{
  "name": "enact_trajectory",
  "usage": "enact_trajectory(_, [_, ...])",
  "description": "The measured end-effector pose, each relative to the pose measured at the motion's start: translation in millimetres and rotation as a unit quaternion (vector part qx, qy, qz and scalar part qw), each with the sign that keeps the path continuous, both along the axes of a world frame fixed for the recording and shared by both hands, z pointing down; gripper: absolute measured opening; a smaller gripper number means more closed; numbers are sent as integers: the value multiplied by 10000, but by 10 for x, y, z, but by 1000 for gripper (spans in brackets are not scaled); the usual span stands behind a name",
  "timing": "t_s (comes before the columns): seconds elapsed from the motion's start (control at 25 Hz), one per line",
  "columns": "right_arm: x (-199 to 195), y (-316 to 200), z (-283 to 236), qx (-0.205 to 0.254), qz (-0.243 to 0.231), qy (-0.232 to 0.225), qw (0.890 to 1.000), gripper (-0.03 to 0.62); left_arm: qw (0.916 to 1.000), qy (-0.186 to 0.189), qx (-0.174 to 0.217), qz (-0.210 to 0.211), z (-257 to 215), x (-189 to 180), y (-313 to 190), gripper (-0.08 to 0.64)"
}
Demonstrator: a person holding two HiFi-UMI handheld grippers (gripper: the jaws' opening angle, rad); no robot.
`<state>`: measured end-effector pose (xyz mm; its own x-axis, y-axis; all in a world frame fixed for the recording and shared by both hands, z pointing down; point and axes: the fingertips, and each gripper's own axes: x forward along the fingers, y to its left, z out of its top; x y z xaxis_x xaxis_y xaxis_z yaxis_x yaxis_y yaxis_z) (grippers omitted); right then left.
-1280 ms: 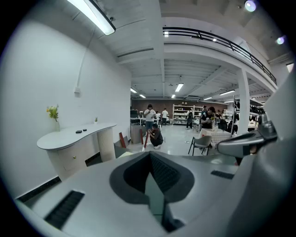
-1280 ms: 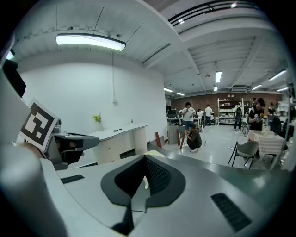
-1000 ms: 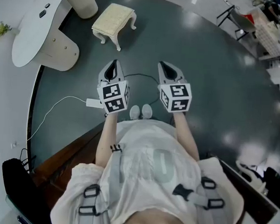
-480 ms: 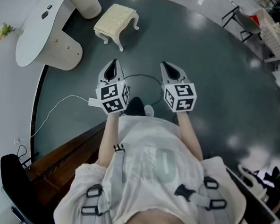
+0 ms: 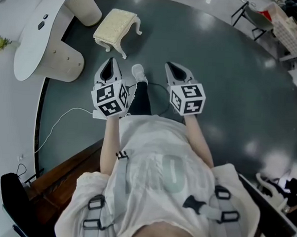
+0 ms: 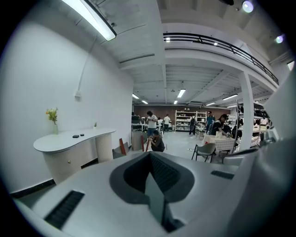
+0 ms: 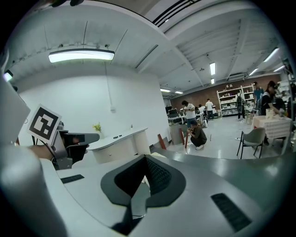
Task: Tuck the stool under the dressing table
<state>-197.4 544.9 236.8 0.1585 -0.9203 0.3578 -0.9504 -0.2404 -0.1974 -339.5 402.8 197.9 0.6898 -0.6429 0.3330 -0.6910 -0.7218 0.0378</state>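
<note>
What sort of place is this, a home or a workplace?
Most likely a large workshop or lab hall with a staged home corner. A white dressing table and cushioned stool stand on one side, while storage shelves and several people fill the open space beyond.

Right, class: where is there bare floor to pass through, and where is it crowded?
Bare: the wide floor right of the stool, up to the chair. Tight: the gap between stool and dressing table; a cable lies at left.
</note>
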Motion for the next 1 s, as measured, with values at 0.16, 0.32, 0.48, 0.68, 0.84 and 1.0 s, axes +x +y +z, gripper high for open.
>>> enact_trajectory(0.16, [135,-231,139,14,-89,121,9999,3,10000,24,32,86,160,212,-228,3])
enact_trajectory(0.32, [303,-613,360,-36,-348,354,9988,3,9997,-10,163,174,340,432,-545,4])
enact_trajectory(0.48, [610,-1188,567,-237,-482,404,9977,2,9999,-19,-9,125,572,794,-1090,3])
enact_trajectory(0.68, [1160,-2153,527,-376,-741,534,9951,2,9999,-86,82,80,510,1409,-2048,3])
enact_trajectory(0.84, [1536,-3059,565,-598,-763,309,9948,2,9997,-212,78,102,554,1798,-2950,3])
enact_trajectory(1.0, [2109,-3866,524,-641,-880,332,9935,2,9996,-255,58,-91,553,2321,-3619,3])
